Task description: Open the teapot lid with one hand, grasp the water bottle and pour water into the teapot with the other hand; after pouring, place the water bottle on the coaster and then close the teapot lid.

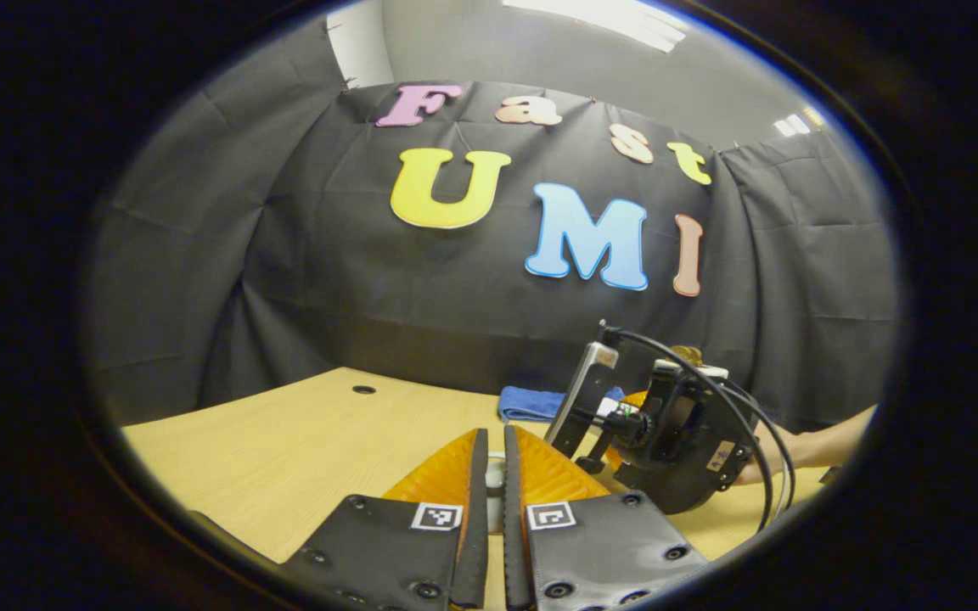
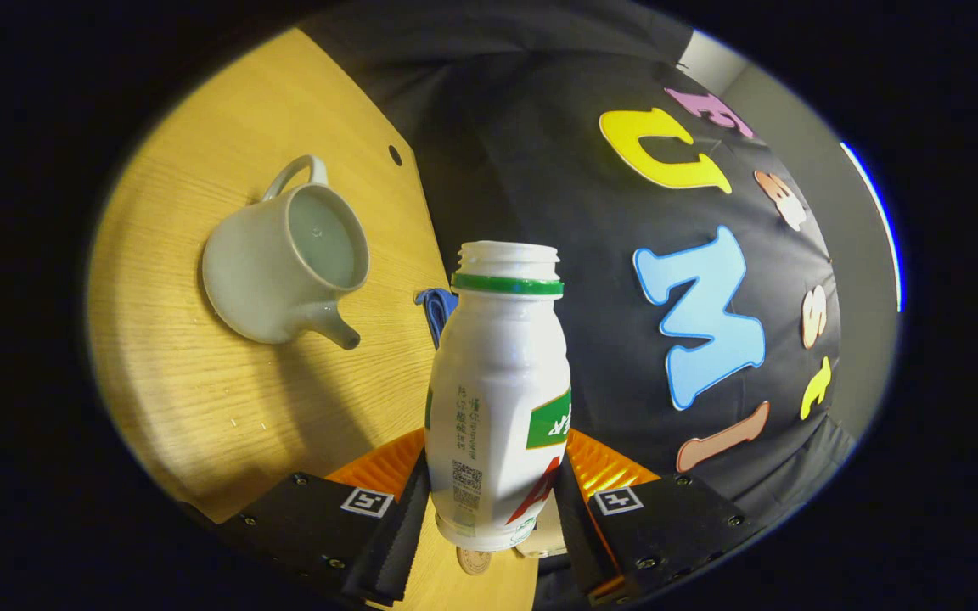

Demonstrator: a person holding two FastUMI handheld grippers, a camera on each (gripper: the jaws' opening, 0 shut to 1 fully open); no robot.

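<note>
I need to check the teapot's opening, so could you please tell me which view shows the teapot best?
The right gripper view: the teapot sits in full sight on the table, lid off, with handle, spout and open mouth visible. The left gripper view gives no clear sight of it.

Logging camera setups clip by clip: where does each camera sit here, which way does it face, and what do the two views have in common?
Left gripper view: rides on the left gripper, looking level across the table to the booth wall; its own near-closed fingers show, plus the right gripper and a hand.
Right gripper view: rides on the right gripper, rolled sideways; its fingers clamp the water bottle near the open teapot.
Shared: table, wall, blue cloth.
</note>
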